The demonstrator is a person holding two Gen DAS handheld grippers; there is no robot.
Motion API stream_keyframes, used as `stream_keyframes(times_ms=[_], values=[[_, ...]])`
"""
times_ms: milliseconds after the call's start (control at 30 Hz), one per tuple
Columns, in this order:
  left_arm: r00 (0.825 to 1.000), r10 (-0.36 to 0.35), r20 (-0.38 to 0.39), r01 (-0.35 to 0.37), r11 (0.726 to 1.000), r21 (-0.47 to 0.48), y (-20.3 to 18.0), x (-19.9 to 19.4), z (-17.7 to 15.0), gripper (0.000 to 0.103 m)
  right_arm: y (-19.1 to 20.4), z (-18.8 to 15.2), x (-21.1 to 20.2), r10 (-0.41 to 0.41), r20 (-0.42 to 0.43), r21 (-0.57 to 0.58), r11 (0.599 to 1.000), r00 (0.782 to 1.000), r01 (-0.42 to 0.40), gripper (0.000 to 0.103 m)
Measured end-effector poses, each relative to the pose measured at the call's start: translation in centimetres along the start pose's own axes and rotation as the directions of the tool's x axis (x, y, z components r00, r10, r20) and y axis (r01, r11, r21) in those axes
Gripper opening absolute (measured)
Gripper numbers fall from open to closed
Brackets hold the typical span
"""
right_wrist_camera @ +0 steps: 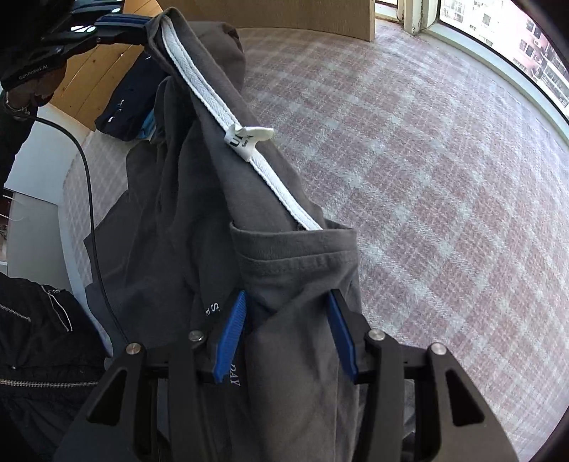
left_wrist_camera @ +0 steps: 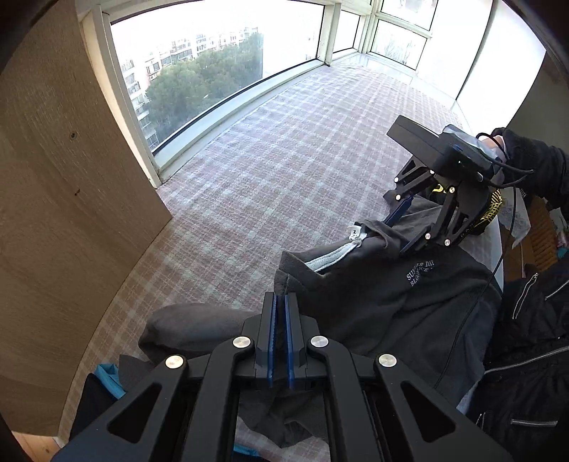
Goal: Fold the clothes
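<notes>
A dark grey T-shirt (left_wrist_camera: 391,302) with white chest lettering hangs stretched between both grippers above a plaid cover. Its white inner collar band (right_wrist_camera: 227,113) carries a small size label (right_wrist_camera: 245,140). My left gripper (left_wrist_camera: 281,296) is shut on the shirt's shoulder edge by the collar; the right wrist view shows it at top left (right_wrist_camera: 140,26). My right gripper (right_wrist_camera: 288,295) has its blue pads (right_wrist_camera: 231,337) wide apart, with the other shoulder of the shirt (right_wrist_camera: 170,220) bunched loosely between them. In the left wrist view that right gripper (left_wrist_camera: 394,236) is at the right, held by a gloved hand (left_wrist_camera: 526,160).
The pink plaid cover (left_wrist_camera: 284,160) spreads toward a wide window (left_wrist_camera: 195,71). A wooden panel (left_wrist_camera: 53,213) stands at the left. Dark clothes with a blue piece (right_wrist_camera: 124,103) lie near that panel. A person's black zip jacket (left_wrist_camera: 526,337) is close on the right, with a cable (right_wrist_camera: 89,177) hanging.
</notes>
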State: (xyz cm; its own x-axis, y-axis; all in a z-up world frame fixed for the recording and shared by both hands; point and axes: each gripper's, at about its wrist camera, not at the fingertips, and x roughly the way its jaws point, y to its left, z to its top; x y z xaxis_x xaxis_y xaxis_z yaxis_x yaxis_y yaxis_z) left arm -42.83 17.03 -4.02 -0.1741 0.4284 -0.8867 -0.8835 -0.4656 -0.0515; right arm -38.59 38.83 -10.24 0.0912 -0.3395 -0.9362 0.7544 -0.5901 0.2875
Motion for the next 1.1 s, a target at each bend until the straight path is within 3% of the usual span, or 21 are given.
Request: stream_keyframes(times_ms=[133,200,333,467,600,667,833,967,1100], values=[[0.999,0.005,0.039,-0.004,1.000,-0.010,-2.7,-2.0,-1.6,0.004,-0.3,0.3,-2.2,0.112,0.151,0.201,0.969,0.982,-0.141,0.046],[0.998,-0.007,0.055,0.008,1.000,-0.015,-5.2,-2.1,-3.2,0.004,1.5,-0.4,-3.2,0.103,0.179,0.293,0.944,0.979,-0.153,0.046],[0.994,-0.061,0.090,0.065,0.997,-0.037,-10.5,-1.2,-6.8,0.004,4.7,-1.4,-2.6,0.108,0.180,0.450,0.875,0.978,-0.180,0.046],[0.986,-0.112,0.126,0.118,0.992,-0.043,-16.2,0.7,-9.8,0.004,6.6,-1.5,3.1,0.103,0.111,0.544,0.826,0.988,-0.148,0.046],[0.983,-0.161,0.091,0.166,0.984,-0.057,-19.5,2.1,-12.8,0.004,6.5,-3.3,6.4,0.078,0.093,0.643,0.756,0.993,-0.120,0.046],[0.986,-0.137,0.091,0.143,0.987,-0.069,-19.6,1.0,-14.2,0.004,6.4,-3.4,8.1,0.095,0.127,0.702,0.695,0.987,-0.157,0.046],[0.995,-0.019,0.097,0.033,0.989,-0.143,-16.9,-2.7,-18.0,0.004,8.4,0.3,11.7,-0.003,0.178,0.759,0.636,0.984,-0.135,0.046],[0.994,0.087,0.066,-0.072,0.976,-0.206,-13.6,-4.0,-20.8,0.004,9.4,3.1,13.9,-0.024,0.159,0.784,0.611,0.987,-0.112,0.046],[0.990,0.129,0.059,-0.112,0.966,-0.233,-11.5,-4.7,-22.7,0.004,10.4,5.0,14.5,-0.124,0.132,0.791,0.611,0.983,-0.029,0.046]])
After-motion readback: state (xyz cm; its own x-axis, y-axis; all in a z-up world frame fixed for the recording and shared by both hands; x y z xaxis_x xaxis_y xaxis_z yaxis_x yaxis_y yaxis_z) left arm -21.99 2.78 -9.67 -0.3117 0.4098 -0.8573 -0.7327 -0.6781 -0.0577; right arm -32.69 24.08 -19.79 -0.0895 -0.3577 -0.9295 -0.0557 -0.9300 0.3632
